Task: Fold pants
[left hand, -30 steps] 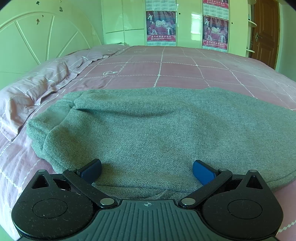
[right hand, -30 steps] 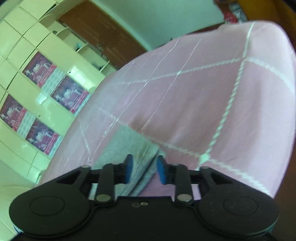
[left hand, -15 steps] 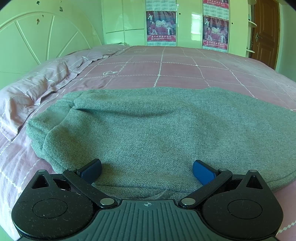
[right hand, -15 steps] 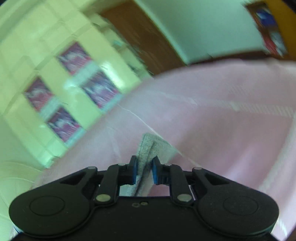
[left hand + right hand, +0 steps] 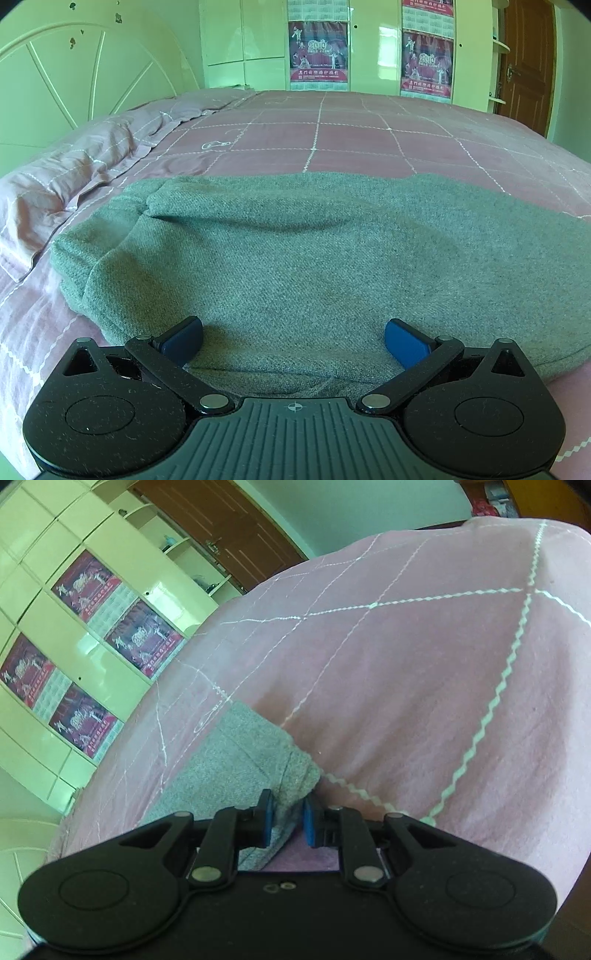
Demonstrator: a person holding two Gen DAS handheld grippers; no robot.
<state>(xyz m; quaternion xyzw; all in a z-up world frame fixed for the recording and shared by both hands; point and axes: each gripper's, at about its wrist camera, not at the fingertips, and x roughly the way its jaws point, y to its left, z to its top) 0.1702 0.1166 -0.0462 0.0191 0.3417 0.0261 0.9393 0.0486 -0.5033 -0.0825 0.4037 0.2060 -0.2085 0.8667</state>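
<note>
- While the grey pants (image 5: 314,266) lie spread across the near part of the bed, the left gripper (image 5: 293,338) rests over their near edge with its jaws set wide apart; both blue pads (image 5: 181,334) sit on the fabric without pinching any of it.
- Pants, left wrist view: thick grey knit, lying mostly flat on the pink quilt (image 5: 332,136), with a doubled, rounded fold at the left end beside the pillow (image 5: 66,173).
- Right gripper (image 5: 287,821): jaws drawn nearly together, having just been closing, and clamped on a narrow end of the pants (image 5: 240,760); grey cloth fills the slim gap between the blue pads (image 5: 266,821).
- Pants, right wrist view: a tapering strip that runs from the pads away over the quilt (image 5: 406,664), its far end square-cut and flat; a seam runs along the strip near the pads.
- Quilt: pink, crossed by white zigzag stitching in large squares; it falls away at the bed's edge on the right of the right wrist view.
- Background: pale headboard (image 5: 74,81) with radiating ribs at left; glossy cream wardrobe (image 5: 369,44) bearing red posters (image 5: 318,50); brown door (image 5: 528,62) at far right.
</note>
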